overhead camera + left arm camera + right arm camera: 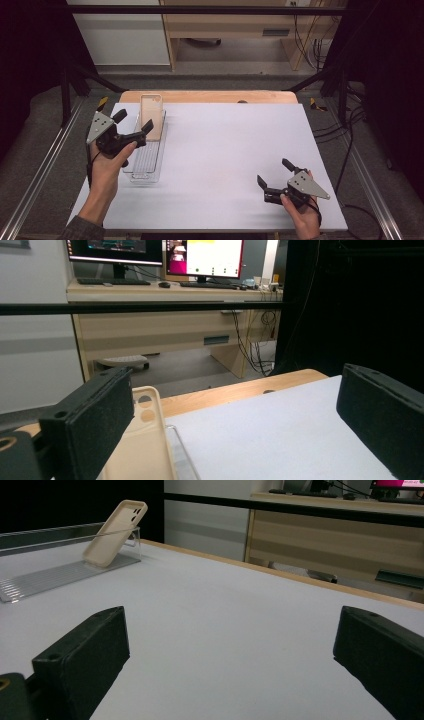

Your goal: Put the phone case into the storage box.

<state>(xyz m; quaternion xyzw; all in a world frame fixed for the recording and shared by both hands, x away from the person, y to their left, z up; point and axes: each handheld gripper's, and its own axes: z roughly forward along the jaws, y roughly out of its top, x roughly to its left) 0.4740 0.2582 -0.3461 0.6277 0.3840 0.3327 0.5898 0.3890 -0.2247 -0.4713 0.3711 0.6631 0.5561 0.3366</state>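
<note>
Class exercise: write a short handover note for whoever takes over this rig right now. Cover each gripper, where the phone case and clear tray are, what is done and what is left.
Left gripper: open, holding nothing, beside the phone case at the far left of the table.
Right gripper: open, holding nothing, low over the near right of the table.
Phone case: beige, tilted, leaning on the far end of the clear tray, top edge past the rim.
Done: nothing gripped yet.
Left: probably close the left jaws on the case and move it; the right gripper is free to help.
</note>
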